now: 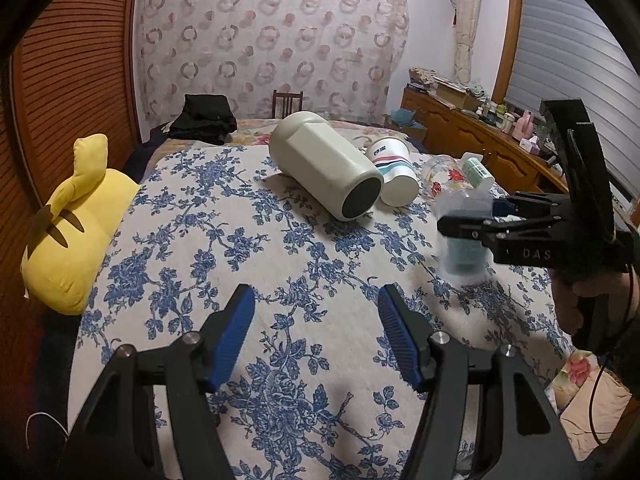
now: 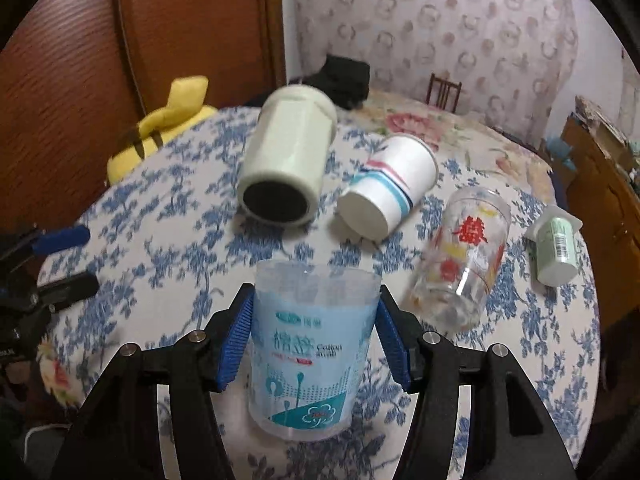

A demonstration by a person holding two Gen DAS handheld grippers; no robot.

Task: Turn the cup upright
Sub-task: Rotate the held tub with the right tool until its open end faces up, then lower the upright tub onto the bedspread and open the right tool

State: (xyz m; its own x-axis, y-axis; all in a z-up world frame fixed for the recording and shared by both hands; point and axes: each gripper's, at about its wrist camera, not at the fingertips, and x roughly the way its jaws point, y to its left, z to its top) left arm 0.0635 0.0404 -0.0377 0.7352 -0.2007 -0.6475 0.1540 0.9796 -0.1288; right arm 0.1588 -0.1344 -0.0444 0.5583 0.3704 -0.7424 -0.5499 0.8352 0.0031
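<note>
Bed (image 1: 304, 264) spread with a white quilt printed in blue flowers, a pink-rose blanket beyond it at the far end. Walled on the left by slatted brown wooden doors (image 1: 72, 64), backed by a pale curtain (image 1: 272, 36) patterned with rings, flanked on the right by a wooden dresser (image 1: 472, 132) cluttered with boxes and bottles under a grey window blind (image 1: 568, 48). Yellow plush toy (image 1: 76, 220) at the left edge of the quilt, folded black clothes (image 1: 206, 118) further back, a dark chair back (image 1: 287, 102) behind those.

Right claw (image 2: 314, 344) clenched around a translucent blue-printed cup (image 2: 312, 344), blue pads pressed against both its sides, mouth up, base close to or on the quilt; cannot tell which. Seen blurred in the left view at the right side of the bed.

Left claw (image 1: 316, 332) released, jaws spread wide over bare quilt, nothing between them.

Lying on their sides beyond the cup: a large cream tumbler (image 2: 286, 156), dark base toward the cameras; just beside it a white paper cup (image 2: 388, 188) with red and blue stripes; then a clear glass (image 2: 460, 256) with red and yellow print; then a small green-labelled bottle (image 2: 556, 244), apart.
</note>
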